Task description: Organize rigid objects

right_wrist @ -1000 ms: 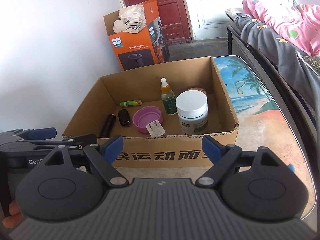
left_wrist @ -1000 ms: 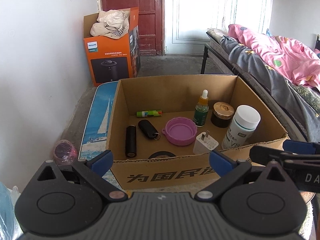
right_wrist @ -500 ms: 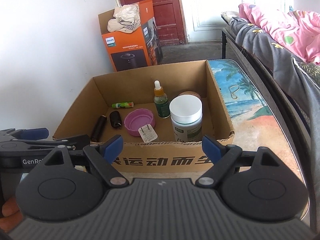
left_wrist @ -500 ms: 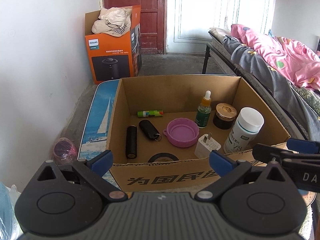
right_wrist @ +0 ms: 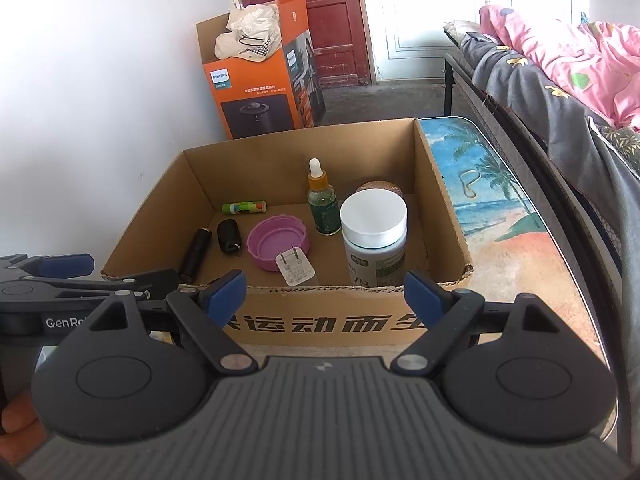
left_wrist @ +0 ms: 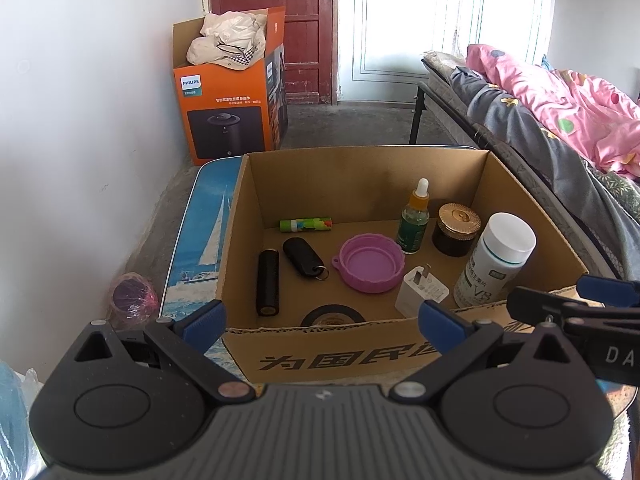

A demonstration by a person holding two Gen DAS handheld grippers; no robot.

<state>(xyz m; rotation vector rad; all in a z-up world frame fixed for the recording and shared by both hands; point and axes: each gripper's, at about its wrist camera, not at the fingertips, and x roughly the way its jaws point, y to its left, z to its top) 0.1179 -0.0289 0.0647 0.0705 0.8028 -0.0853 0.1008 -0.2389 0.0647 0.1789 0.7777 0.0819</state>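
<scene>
Right gripper (right_wrist: 324, 300) spread empty, brown open-topped cardboard box (right_wrist: 320, 320), printed black characters

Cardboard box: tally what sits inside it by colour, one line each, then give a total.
Inside the cardboard box:
Black: 3, the tube, key fob, tape roll
White: 2, the pill bottle, charger plug
Green: 2, the dropper bottle, small stick
Pink: 1, the lid
Dark with gold lid: 1, the jar
Total: 9

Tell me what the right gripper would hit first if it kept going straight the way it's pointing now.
Probably the near wall of the cardboard box, which sits right ahead of the open right gripper. If it cleared the rim, the white charger plug looks next, though depth is hard to judge.
</scene>
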